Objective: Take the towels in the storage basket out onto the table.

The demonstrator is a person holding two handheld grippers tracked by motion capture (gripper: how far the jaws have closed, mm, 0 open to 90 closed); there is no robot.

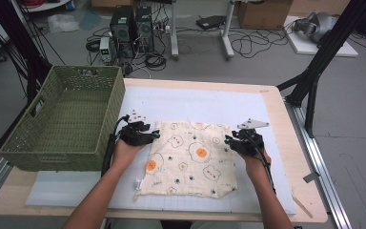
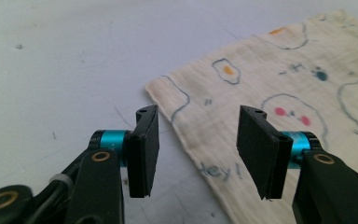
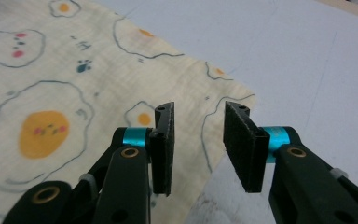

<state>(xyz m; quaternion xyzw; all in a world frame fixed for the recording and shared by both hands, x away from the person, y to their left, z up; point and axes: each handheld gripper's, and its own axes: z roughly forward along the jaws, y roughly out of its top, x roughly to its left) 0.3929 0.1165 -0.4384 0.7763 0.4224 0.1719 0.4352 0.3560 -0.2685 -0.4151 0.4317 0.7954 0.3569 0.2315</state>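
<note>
Cloth (image 1: 190, 158) with fried-egg print lies flat mid-table, unfolded; left tongs (image 1: 153, 136) at its 10 o'clock corner, right tongs (image 1: 228, 140) at 2 o'clock, both agape, empty; likely nothing begun

One cloth (image 1: 189, 159), one basket (image 1: 57, 143), two tongs (image 1: 155, 136)

Cream cloth (image 1: 189, 157) printed with fried eggs, paw prints and "hey!", lying flat and roughly square on the white mat (image 1: 205, 102), mid-table toward the front edge.
</note>
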